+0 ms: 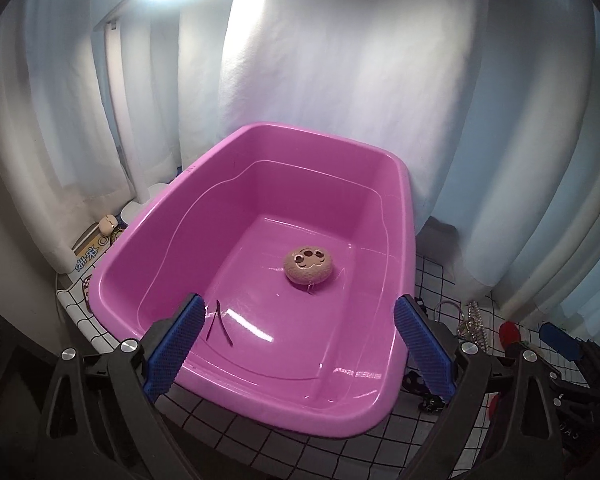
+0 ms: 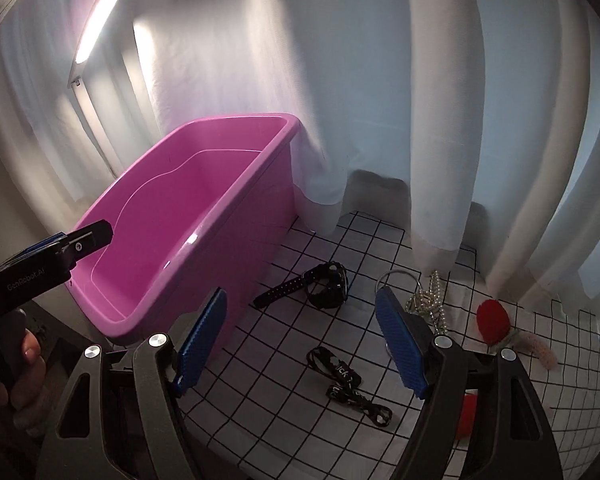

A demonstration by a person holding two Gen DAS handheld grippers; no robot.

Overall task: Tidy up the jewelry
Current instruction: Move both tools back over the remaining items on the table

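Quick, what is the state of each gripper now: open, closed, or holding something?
Left gripper: open, holding nothing, above the pink tub.
Right gripper: open, holding nothing, above the grid cloth.

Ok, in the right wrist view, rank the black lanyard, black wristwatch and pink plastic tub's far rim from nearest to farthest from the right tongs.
1. Black lanyard: on the checked cloth, below the tongs.
2. Black wristwatch: ahead, beside the tub.
3. Pink plastic tub's far rim: upper left, by the curtain.

White curtains (image 2: pixel 440 120) hang in folds all round, brushing the surface (image 2: pixel 300 360), which wears a white cloth with a black grid. At ten o'clock, a bar lamp (image 2: pixel 98 22) glows brightly on its thin stand.
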